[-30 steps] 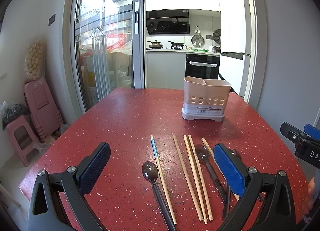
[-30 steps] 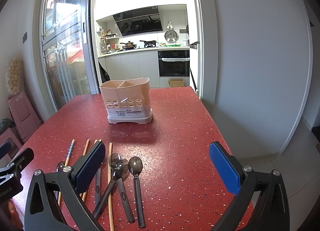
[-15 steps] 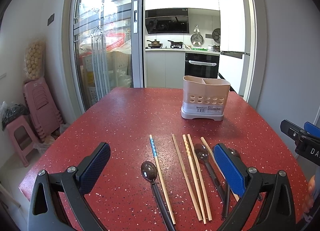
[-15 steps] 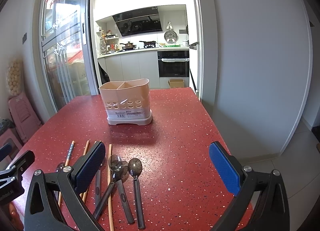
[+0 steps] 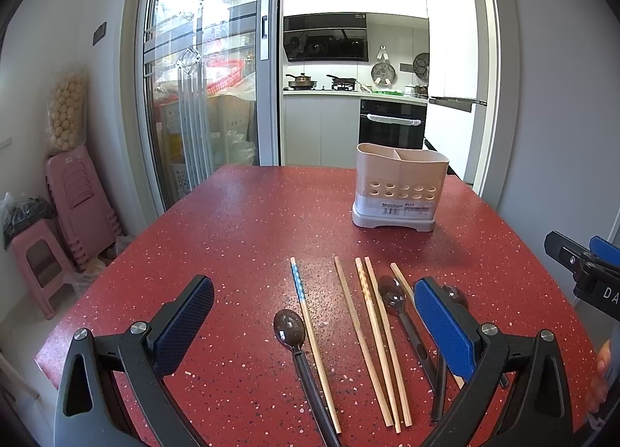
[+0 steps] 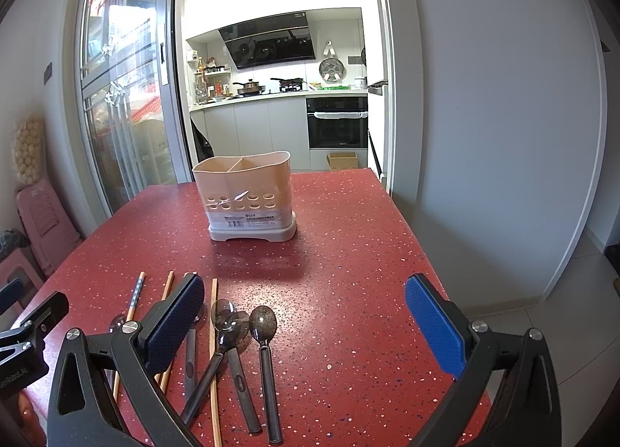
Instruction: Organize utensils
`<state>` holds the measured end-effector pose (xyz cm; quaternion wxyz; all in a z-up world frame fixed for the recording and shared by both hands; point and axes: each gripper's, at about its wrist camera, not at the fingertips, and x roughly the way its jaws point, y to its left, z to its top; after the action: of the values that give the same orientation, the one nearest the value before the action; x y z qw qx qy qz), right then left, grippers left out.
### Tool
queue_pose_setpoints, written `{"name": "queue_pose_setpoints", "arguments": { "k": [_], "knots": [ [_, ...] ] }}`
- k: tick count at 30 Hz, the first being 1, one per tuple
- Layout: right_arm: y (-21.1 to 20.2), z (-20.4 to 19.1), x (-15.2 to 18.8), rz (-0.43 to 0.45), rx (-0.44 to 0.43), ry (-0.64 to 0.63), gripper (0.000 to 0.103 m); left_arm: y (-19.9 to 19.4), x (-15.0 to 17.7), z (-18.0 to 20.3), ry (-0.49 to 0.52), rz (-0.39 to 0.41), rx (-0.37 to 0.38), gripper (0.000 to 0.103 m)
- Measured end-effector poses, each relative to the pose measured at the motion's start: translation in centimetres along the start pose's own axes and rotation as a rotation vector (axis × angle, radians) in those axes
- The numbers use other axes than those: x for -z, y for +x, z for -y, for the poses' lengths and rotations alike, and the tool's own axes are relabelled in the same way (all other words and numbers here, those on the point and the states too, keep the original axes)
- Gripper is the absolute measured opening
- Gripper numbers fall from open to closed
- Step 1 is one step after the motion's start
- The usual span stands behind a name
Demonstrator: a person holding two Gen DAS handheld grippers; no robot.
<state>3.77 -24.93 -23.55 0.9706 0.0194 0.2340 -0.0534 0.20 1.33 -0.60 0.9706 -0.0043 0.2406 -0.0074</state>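
Slim wooden chopsticks (image 5: 364, 334) on speckled red table (image 5: 240, 238)

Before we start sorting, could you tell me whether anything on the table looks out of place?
Two spoons cross each other, and a chopstick lies under one handle, so that cluster is tangled. The holder stands upright with nothing showing above its rim.

Pink stools (image 5: 73, 195) stacked left; oven (image 5: 391, 123) beyond table (image 5: 240, 222).
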Motion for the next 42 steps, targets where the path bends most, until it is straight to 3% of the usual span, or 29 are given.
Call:
{"name": "queue_pose_setpoints", "arguments": {
  "k": [42],
  "knots": [
    [0.8, 0.2, -0.1, -0.032, -0.004, 0.006, 0.103, 1.0, 0.3, -0.8, -0.006, -0.046, -0.021, 0.103]
  ]
}}
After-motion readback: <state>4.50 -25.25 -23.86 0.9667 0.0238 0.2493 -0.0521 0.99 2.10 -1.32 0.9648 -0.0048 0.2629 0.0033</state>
